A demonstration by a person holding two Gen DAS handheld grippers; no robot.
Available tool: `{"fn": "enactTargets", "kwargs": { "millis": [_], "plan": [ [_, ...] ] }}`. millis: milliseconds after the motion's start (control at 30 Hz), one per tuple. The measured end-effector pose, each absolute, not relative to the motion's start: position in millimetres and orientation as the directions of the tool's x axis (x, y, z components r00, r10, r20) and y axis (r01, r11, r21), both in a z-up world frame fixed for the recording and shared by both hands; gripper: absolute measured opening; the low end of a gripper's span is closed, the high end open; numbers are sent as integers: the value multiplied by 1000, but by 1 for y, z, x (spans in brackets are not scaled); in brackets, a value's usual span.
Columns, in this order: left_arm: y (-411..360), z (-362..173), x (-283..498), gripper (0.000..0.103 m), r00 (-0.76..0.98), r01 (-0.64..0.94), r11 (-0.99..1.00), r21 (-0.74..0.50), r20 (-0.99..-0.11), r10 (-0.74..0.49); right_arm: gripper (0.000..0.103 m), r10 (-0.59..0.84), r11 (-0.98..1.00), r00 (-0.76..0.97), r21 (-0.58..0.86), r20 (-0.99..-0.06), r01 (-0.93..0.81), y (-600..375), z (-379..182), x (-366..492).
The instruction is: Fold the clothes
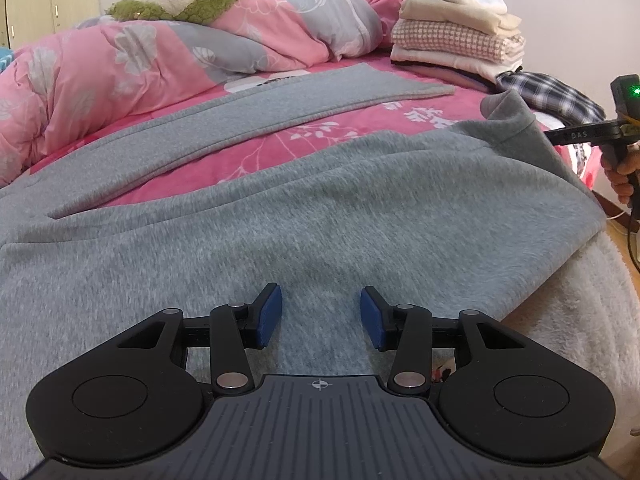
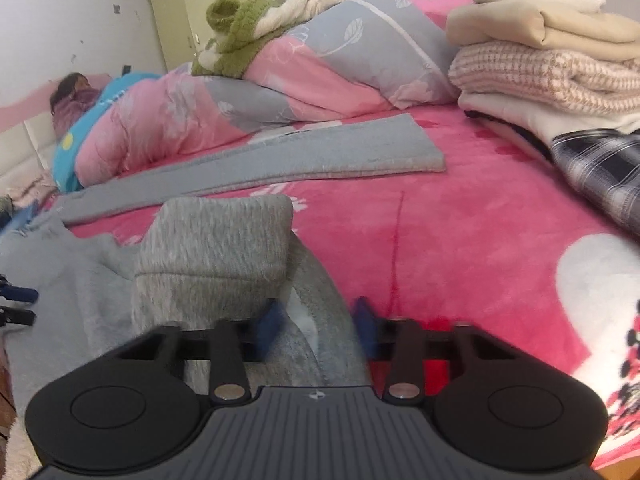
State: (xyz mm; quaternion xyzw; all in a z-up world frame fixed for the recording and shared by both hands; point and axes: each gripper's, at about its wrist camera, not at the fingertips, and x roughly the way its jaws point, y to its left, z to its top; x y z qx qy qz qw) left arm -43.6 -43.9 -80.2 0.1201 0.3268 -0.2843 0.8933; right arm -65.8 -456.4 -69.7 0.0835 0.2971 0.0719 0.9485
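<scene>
Your left gripper (image 1: pixel 321 312) hovers low over the grey trousers (image 1: pixel 304 216), its blue pads (image 1: pixel 269 314) spread apart with nothing between them, only the fuzzy grey fabric beneath. The trousers lie across the pink bedspread (image 1: pixel 360 120): one leg (image 1: pixel 256 108) stretches flat toward the far side of the bed, and the near leg covers the bed edge in front of you. Your right gripper (image 2: pixel 318 326) has the end of that near leg between its fingers; a grey cuff (image 2: pixel 216 240) stands raised and folded back above the left pad, and the fabric runs down between the two pads, though the blur there means you cannot tell whether the jaws are pressing on it or merely around it. In the left wrist view, that gripper shows at the right edge, held by a hand (image 1: pixel 622 172), just beside the lifted cuff. A stack of folded clothes (image 1: pixel 460 28) sits at the far corner of the bed, next to a rumpled pink and grey quilt (image 1: pixel 224 36).
</scene>
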Motion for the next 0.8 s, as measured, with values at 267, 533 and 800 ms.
{"fn": "enactTargets", "kwargs": {
  "millis": [267, 533, 800],
  "plan": [
    [-44, -79, -43, 44, 622, 590, 807, 30, -653, -431, 3, 13, 983, 917, 171, -398, 61, -465, -41, -103],
    [-43, -79, -43, 44, 621, 594, 804, 28, -651, -437, 3, -179, 951, 879, 150, -442, 269, -485, -64, -104],
    [-42, -79, -42, 44, 620, 597, 802, 21, -647, -444, 5, -149, 908, 906, 308, -396, 284, -504, -56, -118]
  ]
}}
